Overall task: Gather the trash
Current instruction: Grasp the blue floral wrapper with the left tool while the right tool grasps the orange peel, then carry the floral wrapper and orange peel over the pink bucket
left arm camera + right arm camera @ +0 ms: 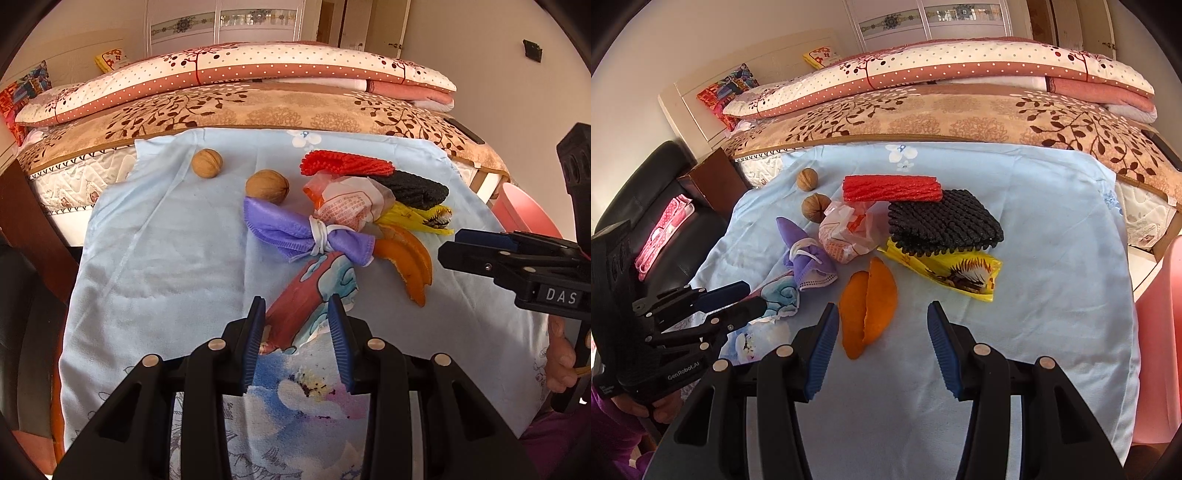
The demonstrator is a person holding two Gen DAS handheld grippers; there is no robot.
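Note:
Trash lies on a light blue cloth: two walnuts, a red foam net, a black foam net, a crumpled white-orange wrapper, a yellow wrapper, orange peel, a purple tied cloth and a red-blue wrapper. My left gripper is open, its fingers on either side of the red-blue wrapper's near end. My right gripper is open, just above the near end of the orange peel. It also shows in the left wrist view.
A bed with folded floral quilts lies behind the cloth. A black chair with pink fabric stands at the left. A pink object is at the right edge.

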